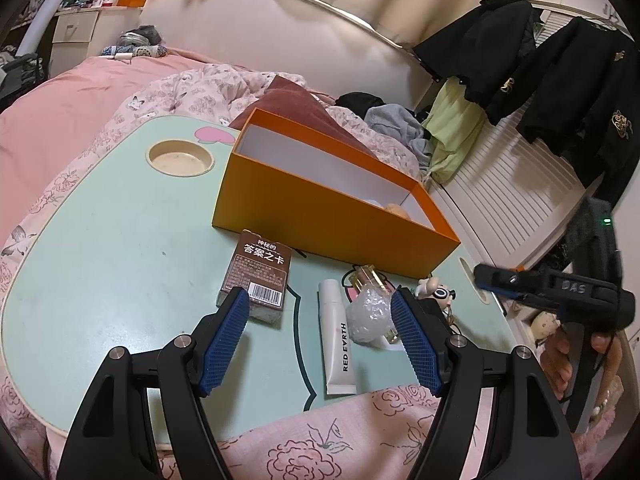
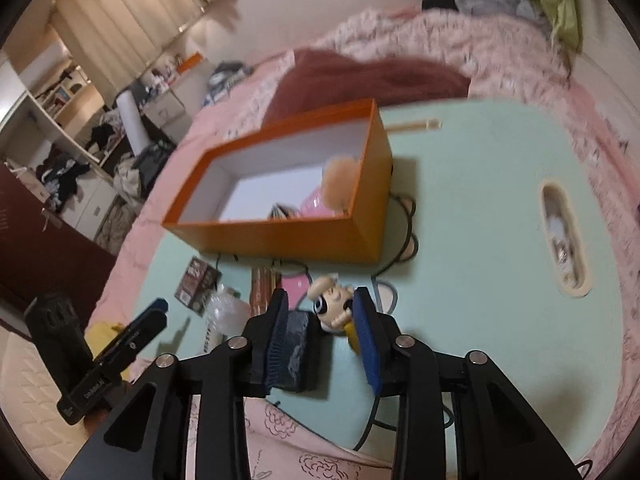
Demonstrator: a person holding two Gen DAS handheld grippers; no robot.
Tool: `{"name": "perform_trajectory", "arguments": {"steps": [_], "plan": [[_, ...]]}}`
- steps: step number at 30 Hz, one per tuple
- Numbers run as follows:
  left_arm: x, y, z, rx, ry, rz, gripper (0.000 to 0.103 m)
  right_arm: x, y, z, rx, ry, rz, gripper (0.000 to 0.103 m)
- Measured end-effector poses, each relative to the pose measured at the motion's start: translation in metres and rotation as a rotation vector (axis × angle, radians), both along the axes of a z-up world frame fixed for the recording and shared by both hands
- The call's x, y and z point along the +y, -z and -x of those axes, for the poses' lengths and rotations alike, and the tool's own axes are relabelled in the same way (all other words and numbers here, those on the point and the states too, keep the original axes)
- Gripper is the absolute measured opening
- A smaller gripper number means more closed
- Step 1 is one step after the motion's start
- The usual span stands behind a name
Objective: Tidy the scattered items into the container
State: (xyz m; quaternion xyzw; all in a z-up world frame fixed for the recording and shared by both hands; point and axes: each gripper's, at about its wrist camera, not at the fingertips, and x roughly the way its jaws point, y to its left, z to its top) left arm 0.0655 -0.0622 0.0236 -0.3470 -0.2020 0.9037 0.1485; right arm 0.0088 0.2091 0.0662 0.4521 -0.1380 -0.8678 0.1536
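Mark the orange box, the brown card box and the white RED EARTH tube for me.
Open orange cardboard box point(image 1: 320, 216): left wrist view, near outer wall.
Brown barcoded card box point(image 1: 258, 270): left wrist view, top face.
White squeeze tube point(image 1: 339, 344): left wrist view, mid-body.

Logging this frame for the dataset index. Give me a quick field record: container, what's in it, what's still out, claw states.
container: orange box, open top, on the mint lap table
in box: pink and peach items at one end, blurred
still out: brown card box, white tube, crumpled clear wrap, big-eyed figurine
left claw: open, empty, above the table
right claw: open, fingers either side of the figurine, not closed on it
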Motion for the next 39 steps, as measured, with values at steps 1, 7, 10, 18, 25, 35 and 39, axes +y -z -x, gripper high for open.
{"name": "perform_trajectory", "arguments": {"steps": [1,7,10,18,25,35,39], "plan": [[0.000,0.000,0.000,-0.001,0.001,0.001,0.073,-0.003,-0.004,-0.005,0.034,0.019,-0.011,0.048],[0.003,-0.001,0.000,-0.003,-0.002,0.016,0.073,-0.027,-0.005,-0.045,0.240,0.131,-0.059,0.072],[0.004,-0.002,0.001,-0.003,0.003,0.022,0.073,-0.043,0.006,-0.051,0.234,0.144,-0.159,0.072],[0.012,-0.042,0.026,0.004,0.077,0.027,0.073,-0.054,0.014,-0.050,0.216,0.139,-0.257,0.071],[0.042,-0.082,0.101,-0.105,0.189,0.128,0.073,-0.051,0.021,-0.050,0.192,0.134,-0.245,0.067],[0.101,-0.039,0.171,-0.290,0.242,0.221,0.073,-0.037,0.020,-0.056,0.192,0.152,-0.158,0.050],[0.115,-0.029,0.176,-0.307,0.261,0.196,0.068,-0.016,0.021,-0.055,0.184,0.200,-0.064,0.048]]}}
